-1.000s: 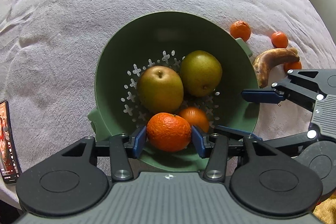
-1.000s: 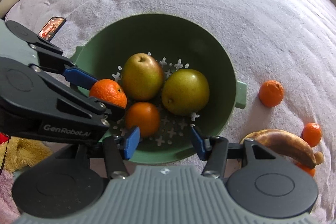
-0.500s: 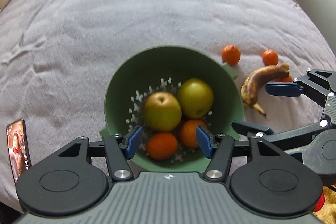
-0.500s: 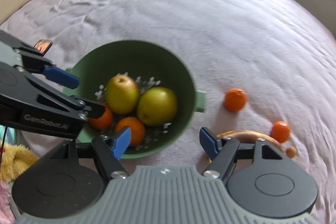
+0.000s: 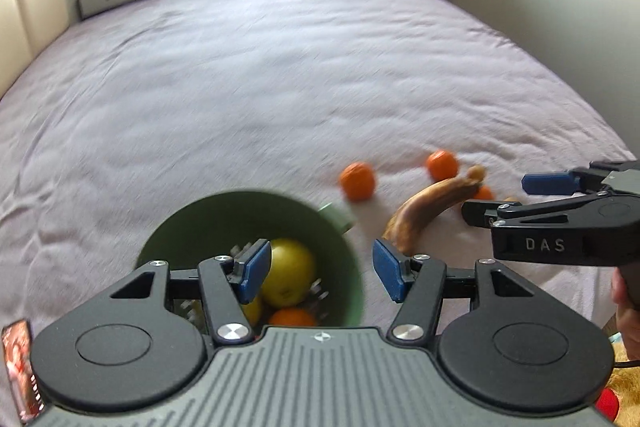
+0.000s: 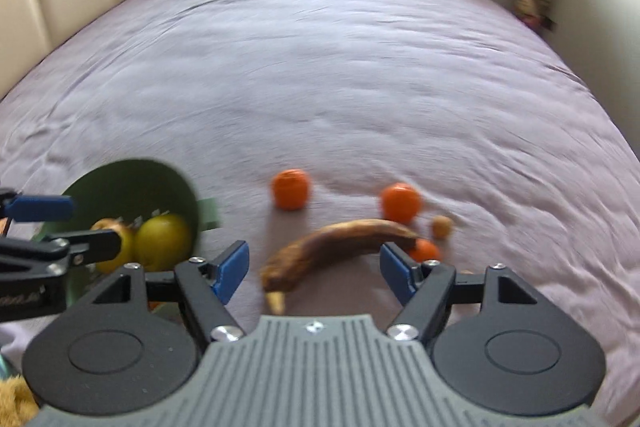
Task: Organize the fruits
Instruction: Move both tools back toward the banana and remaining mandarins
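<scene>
Left tongs are hanging wide and empty above the near rim of the green colander; a second ago they were pinching a mandarin over it, and that fruit is now lying inside with the two pears and another orange. Both cameras are now tilting up and backing off, so the bed and far wall are filling the view; frames are blurring. Right tongs are also wide and empty, now squaring up over the brown banana, which is lying on the bed just right of the colander. Loose fruit still out: one mandarin near the colander handle, a second beyond the banana, a third tucked against its far end, plus a small tan fruit. Judgement: one deposit done, banana looking like the next pickup; roughly half the sorting remaining.
</scene>
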Tool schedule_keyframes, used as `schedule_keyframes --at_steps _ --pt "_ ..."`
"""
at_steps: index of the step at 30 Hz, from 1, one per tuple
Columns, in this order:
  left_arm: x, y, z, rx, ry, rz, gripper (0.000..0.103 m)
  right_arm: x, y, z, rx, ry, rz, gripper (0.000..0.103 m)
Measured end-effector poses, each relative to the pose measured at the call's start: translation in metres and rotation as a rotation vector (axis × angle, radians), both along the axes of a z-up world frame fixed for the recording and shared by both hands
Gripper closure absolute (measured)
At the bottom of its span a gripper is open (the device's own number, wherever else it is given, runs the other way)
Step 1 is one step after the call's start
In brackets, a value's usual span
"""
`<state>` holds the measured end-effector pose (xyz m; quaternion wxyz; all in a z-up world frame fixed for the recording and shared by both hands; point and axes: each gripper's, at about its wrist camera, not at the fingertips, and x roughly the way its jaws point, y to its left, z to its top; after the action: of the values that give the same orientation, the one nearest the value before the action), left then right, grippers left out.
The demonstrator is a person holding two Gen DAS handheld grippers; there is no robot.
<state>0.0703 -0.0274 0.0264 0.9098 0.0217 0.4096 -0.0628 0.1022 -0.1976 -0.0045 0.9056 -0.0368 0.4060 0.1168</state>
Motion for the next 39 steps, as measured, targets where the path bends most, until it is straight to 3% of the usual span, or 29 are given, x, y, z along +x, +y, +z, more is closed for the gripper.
schedule_keyframes --at_steps 5,11,21,27,35,39 --pt "-0.005 -0.027 -0.004 -0.033 -0.053 -0.081 0.034 0.000 -0.036 -0.013 0.016 0.015 -0.109 0.033" --pt "-0.005 -0.058 -0.023 -0.032 -0.046 -0.157 0.037 0.006 -0.072 -0.033 0.071 0.105 -0.217 0.032" --pt "0.012 -0.094 -0.049 0.059 -0.077 -0.232 0.041 0.014 -0.075 -0.042 0.109 0.032 -0.188 0.035" --pt "0.026 -0.103 -0.069 0.112 -0.085 -0.221 0.041 0.027 -0.083 -0.061 0.156 0.047 -0.202 0.045" --pt "0.042 -0.117 -0.096 0.185 -0.088 -0.205 0.041 0.040 -0.096 -0.086 0.162 0.064 -0.279 0.045" --pt "0.051 -0.117 -0.106 0.207 -0.081 -0.196 0.041 0.044 -0.096 -0.089 0.189 0.043 -0.263 0.045"
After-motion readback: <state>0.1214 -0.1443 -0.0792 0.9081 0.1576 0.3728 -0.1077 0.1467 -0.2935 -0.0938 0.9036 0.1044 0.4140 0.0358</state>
